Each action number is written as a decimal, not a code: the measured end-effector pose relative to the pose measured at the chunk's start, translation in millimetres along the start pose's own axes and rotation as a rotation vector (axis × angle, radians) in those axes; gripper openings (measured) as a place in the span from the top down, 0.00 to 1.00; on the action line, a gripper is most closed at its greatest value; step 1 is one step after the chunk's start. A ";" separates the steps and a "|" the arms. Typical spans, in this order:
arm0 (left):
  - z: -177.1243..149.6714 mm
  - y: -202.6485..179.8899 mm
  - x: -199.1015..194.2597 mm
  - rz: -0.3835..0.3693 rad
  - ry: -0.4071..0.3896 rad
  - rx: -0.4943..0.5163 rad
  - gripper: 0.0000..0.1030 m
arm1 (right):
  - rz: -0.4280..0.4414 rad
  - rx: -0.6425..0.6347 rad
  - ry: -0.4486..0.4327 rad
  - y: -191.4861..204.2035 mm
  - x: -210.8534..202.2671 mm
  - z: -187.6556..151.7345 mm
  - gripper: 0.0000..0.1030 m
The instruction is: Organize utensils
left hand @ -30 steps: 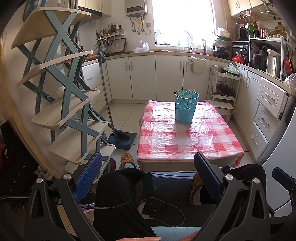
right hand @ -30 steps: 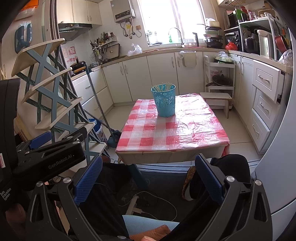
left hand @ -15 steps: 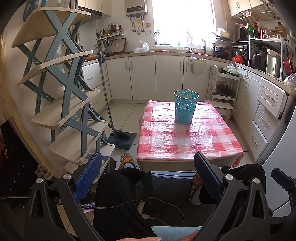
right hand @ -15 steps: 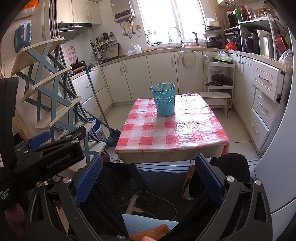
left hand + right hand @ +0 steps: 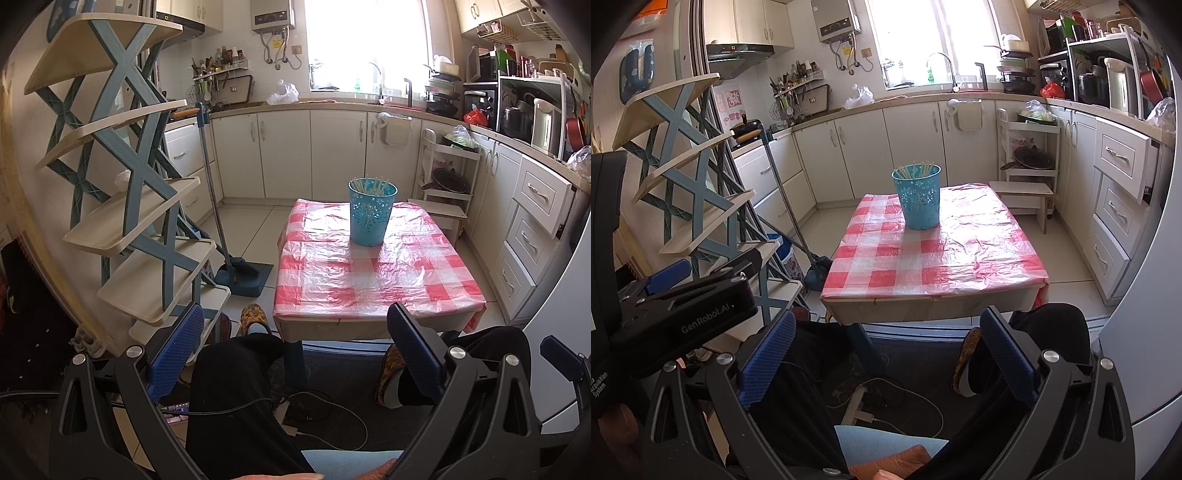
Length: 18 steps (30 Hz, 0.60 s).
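A turquoise perforated bin (image 5: 372, 211) stands on the far middle of a low table with a red-and-white checked cover (image 5: 376, 273). Several pale chopsticks (image 5: 370, 183) stand upright inside it. The bin also shows in the right wrist view (image 5: 918, 196) with the chopsticks (image 5: 916, 169). My left gripper (image 5: 295, 350) is open and empty, held low in front of the table's near edge, over my lap. My right gripper (image 5: 886, 350) is open and empty at the same distance. The left gripper's body (image 5: 676, 317) shows at the left of the right wrist view.
A blue-and-cream tiered shelf rack (image 5: 122, 177) stands left of the table, with a broom and dustpan (image 5: 236, 269) beside it. White cabinets (image 5: 314, 151) line the back and right walls. A small wooden step stool (image 5: 1021, 192) stands behind the table. Cables (image 5: 886, 402) lie on the floor.
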<state>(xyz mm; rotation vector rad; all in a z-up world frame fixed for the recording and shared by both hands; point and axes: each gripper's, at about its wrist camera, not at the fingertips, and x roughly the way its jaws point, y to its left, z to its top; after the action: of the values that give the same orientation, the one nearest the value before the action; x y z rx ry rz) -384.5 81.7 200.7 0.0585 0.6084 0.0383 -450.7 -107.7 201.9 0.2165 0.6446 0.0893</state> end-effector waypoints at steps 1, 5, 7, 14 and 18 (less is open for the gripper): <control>0.4 0.3 0.1 0.000 0.000 0.000 0.07 | 0.000 0.000 0.001 -1.7 0.1 -1.6 0.07; 0.8 0.9 0.3 -0.002 0.001 0.000 0.07 | -0.001 0.000 0.001 0.0 0.6 -0.9 0.07; -0.9 0.6 1.0 -0.005 0.004 -0.003 0.07 | -0.001 -0.001 0.002 -0.5 0.9 -2.0 0.07; -10.9 -0.1 -4.0 -0.037 -0.033 -0.032 0.07 | -0.006 -0.011 0.010 -6.5 2.5 -9.5 0.07; -11.1 -3.8 -2.5 -0.021 -0.015 -0.024 0.07 | -0.022 -0.012 0.007 -8.5 3.3 -8.2 0.07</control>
<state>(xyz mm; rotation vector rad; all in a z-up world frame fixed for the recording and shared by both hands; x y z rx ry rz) -392.9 78.3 192.8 0.0294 0.5939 0.0243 -452.9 -114.0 191.7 0.1977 0.6535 0.0728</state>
